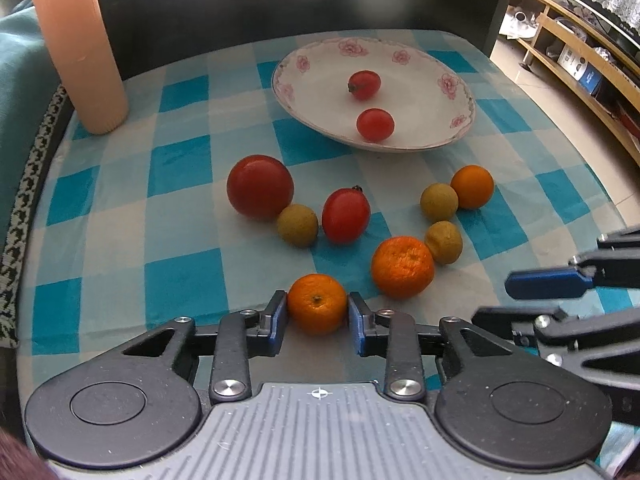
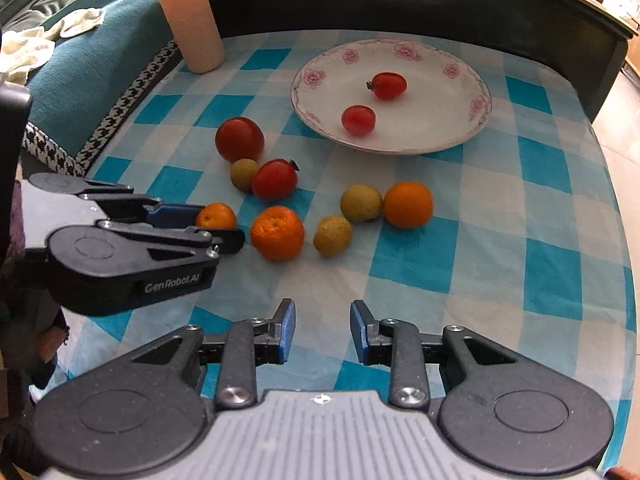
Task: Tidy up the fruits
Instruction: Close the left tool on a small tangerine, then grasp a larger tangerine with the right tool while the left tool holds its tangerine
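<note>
My left gripper (image 1: 318, 300) is shut on a small orange (image 1: 317, 304) that rests on the checked cloth; the right wrist view shows the same grip (image 2: 218, 222). My right gripper (image 2: 323, 308) hovers over bare cloth with its jaws narrowly open and nothing between them. A flowered white plate (image 1: 420, 92) at the back holds two small tomatoes (image 1: 364, 85) (image 1: 375, 124). Loose on the cloth lie a big tomato (image 1: 260, 188), a smaller tomato (image 1: 346, 216), two more oranges (image 1: 402, 267) (image 1: 472, 187) and three yellow-green fruits (image 1: 298, 225) (image 1: 439, 202) (image 1: 443, 242).
A tall ribbed peach-coloured cylinder (image 1: 80, 52) stands at the back left corner. A dark raised panel (image 1: 280, 4) runs behind the table. A teal cushion (image 2: 92, 64) lies off the left edge. The table's right edge drops to a tiled floor (image 2: 624, 112).
</note>
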### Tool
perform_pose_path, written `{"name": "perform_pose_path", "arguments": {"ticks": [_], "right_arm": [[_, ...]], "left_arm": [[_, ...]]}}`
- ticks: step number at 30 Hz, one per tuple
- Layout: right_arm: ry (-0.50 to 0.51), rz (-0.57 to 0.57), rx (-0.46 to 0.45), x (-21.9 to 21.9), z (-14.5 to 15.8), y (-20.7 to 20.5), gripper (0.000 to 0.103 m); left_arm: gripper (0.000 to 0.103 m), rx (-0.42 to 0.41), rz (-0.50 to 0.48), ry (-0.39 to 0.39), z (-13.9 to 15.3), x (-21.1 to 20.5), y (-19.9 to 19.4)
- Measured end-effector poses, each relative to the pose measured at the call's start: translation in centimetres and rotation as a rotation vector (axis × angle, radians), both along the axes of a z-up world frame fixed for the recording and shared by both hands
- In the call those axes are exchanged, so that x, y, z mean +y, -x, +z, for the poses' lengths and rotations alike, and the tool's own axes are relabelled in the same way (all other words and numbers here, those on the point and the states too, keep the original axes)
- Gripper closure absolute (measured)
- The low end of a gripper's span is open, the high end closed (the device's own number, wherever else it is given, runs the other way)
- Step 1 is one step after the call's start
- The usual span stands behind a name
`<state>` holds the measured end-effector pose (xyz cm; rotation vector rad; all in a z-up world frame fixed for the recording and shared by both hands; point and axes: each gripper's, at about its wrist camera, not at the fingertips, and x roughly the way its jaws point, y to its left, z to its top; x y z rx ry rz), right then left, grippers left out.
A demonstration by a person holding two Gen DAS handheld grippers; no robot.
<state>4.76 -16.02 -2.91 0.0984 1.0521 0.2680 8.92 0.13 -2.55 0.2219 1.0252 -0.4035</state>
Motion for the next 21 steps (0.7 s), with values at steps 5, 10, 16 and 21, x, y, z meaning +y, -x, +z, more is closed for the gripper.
{"name": "perform_pose_path", "arguments": {"ticks": [5,10,16,21], "right_arm": [[-0.023,0.019,0.003,0.7,-0.2,-1.1,0.060],[-0.024,0.043,-0.006,1.8,-0.3,-2.3,0.060],[-0.038,0.050,-0.009,3.0,-0.4,-3.7,0.059],[-0.050,0.042,-0.002,3.3,-0.8,-4.2,0.056]], "left_arm": [[0.064,0.005,0.005,0.003,0.3,0.8,0.1],[0.063,0.029,0.010,0.010,0.3,1.7,0.3],[0.063,0.043,0.025,0.019,0.2,2.8,0.5],[0.063,0.043,0.027,0.021,0.2,3.2,0.6]]}}
